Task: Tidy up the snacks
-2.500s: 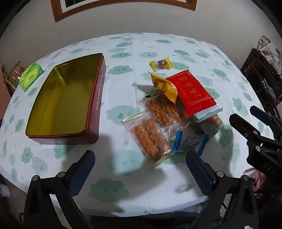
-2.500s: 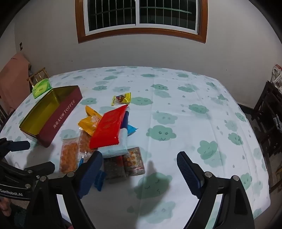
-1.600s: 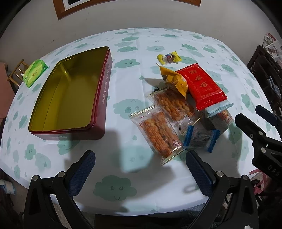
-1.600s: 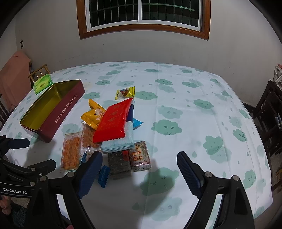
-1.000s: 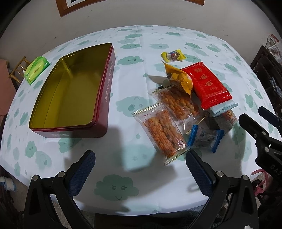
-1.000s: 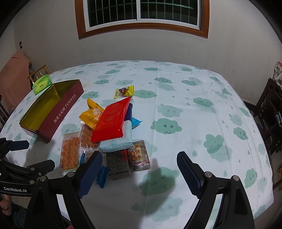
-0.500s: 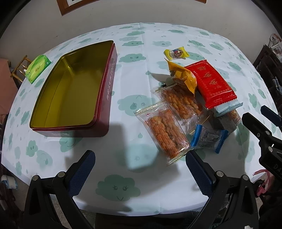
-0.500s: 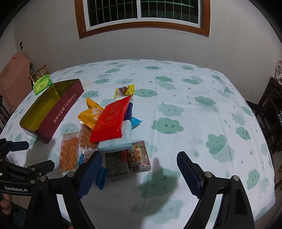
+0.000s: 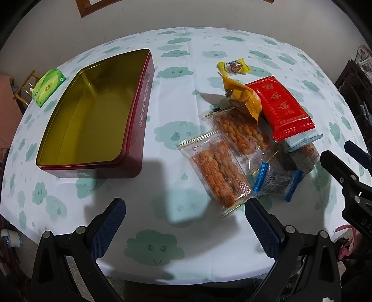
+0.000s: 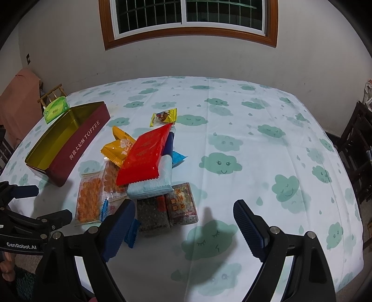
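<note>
An empty red toffee tin (image 9: 93, 116) with a gold inside stands at the left of the table; it also shows in the right wrist view (image 10: 69, 139). A pile of snack packs lies to its right: a red pack (image 9: 281, 106) on top, a yellow pack (image 9: 241, 95), two clear packs of orange crackers (image 9: 220, 172), a blue-ended pack (image 9: 276, 181), a small yellow candy (image 9: 232, 67), and two dark seed bars (image 10: 167, 206). My left gripper (image 9: 183, 223) is open and empty above the near table edge. My right gripper (image 10: 183, 223) is open and empty just in front of the pile.
A green tissue pack (image 9: 47, 86) lies at the far left edge of the table. Dark wooden furniture (image 10: 358, 148) stands to the right. A wall and window (image 10: 188, 21) are behind the table. The cloud-print tablecloth (image 10: 267, 151) covers the whole table.
The left gripper has drifted slightly forward and left, so the tin and snacks sit a little further right and nearer. The right gripper has barely moved. Both stay open.
</note>
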